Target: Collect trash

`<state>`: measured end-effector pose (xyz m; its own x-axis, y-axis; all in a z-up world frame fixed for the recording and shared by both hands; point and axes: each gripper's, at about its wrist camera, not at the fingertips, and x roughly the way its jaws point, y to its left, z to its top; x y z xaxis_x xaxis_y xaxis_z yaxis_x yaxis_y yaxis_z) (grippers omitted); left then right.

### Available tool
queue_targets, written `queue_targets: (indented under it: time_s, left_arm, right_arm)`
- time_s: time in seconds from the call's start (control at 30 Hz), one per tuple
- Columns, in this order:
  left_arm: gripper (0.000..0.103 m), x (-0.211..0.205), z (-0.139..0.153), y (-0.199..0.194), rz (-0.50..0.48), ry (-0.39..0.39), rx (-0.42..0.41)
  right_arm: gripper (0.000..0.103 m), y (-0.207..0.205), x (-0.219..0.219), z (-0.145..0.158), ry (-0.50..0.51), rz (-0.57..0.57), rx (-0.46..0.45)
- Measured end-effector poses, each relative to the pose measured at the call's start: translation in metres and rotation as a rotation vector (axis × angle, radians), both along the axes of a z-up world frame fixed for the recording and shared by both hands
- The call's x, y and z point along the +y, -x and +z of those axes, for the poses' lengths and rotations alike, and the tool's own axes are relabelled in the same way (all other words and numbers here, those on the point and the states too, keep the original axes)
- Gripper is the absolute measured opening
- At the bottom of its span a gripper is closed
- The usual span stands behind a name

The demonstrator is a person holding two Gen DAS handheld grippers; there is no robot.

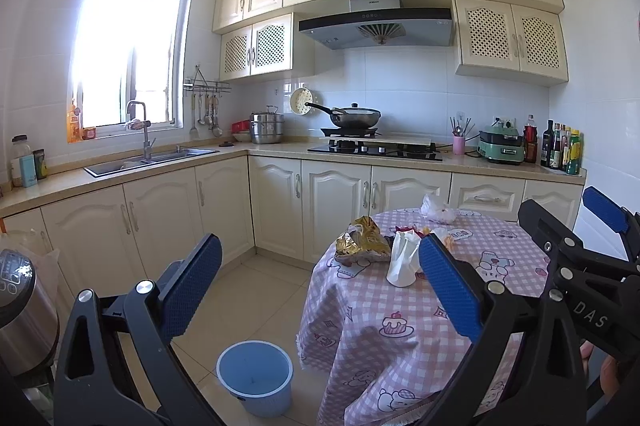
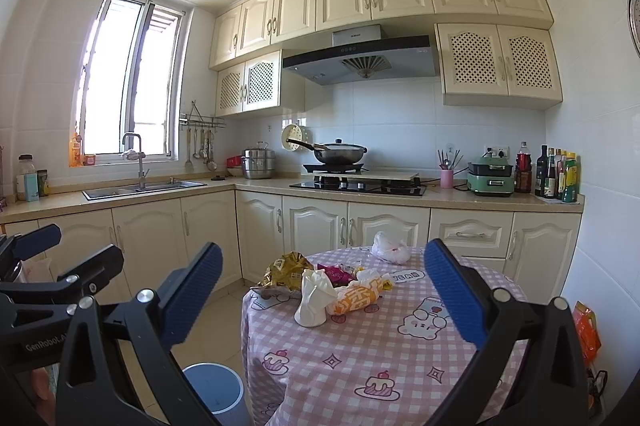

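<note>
Left wrist view: left gripper (image 1: pixel 320 290) held spread wide, empty, above the floor beside a round table (image 1: pixel 400 338). Right gripper (image 2: pixel 322 296) likewise spread, empty, facing the tabletop. Trash on the pink checked cloth: gold wrapper (image 2: pixel 284 272), white paper cup (image 2: pixel 312 300), orange wrapper (image 2: pixel 354 300), plastic bag (image 2: pixel 390 248). Blue bin (image 1: pixel 256 378) stands on the floor just beside the table.
</note>
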<state>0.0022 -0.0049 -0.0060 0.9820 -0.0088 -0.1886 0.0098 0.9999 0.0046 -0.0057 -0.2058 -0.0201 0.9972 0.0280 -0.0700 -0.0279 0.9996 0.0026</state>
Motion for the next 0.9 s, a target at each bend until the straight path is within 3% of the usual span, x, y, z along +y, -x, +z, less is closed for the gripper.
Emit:
queue_targets:
  time_s: [0.9]
  left_arm:
    - [0.095,-0.0059,-0.0058,-0.0030,-0.002,-0.006,0.009]
  right_arm:
    - [0.099,0.0012,-0.0005,-0.0025,0.000,-0.004,0.006]
